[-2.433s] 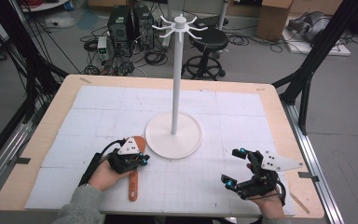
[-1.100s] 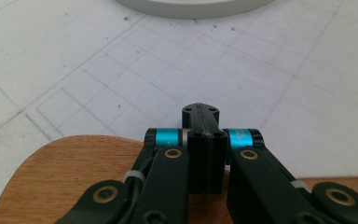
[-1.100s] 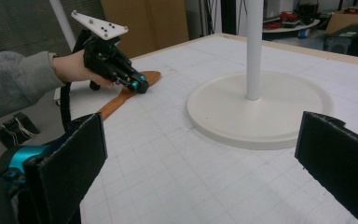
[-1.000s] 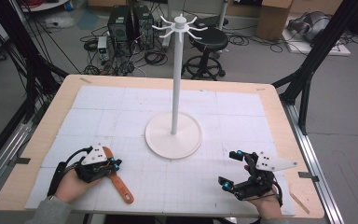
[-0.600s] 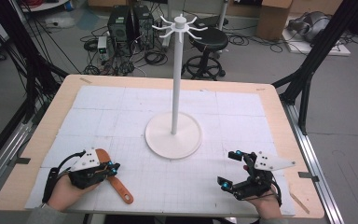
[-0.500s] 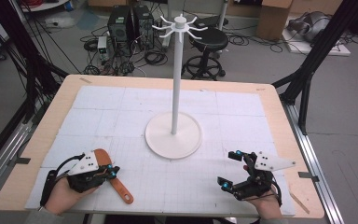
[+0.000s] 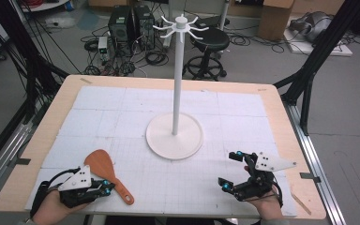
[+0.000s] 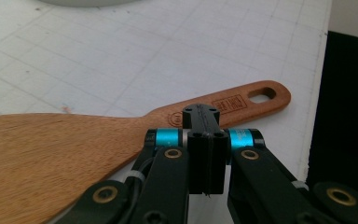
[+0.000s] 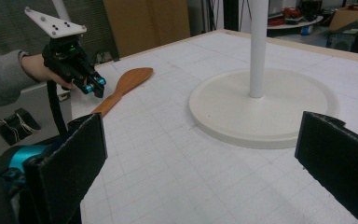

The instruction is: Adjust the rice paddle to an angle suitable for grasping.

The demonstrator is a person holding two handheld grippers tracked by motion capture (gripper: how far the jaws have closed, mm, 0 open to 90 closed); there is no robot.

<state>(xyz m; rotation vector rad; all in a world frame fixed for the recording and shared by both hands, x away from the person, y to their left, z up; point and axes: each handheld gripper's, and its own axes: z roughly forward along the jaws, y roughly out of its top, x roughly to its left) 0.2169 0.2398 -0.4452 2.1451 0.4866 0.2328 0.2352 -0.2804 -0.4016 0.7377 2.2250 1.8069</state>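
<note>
Black claws [image 7: 104,187], blue collars, grey sleeve [image 9: 0,84]

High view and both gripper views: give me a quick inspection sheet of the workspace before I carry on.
Surface: white gridded mat on a wooden table.
Job's things: flat brown wooden spatula lying on the mat near the front left; tall white hook stand at centre.
Clutter: nothing seen.
Grippers: left gripper shut, beside the spatula handle; right gripper open, holding nothing.
Cables: black cable at the left gripper.
Surroundings: black stool, floor cables, cardboard boxes.
</note>
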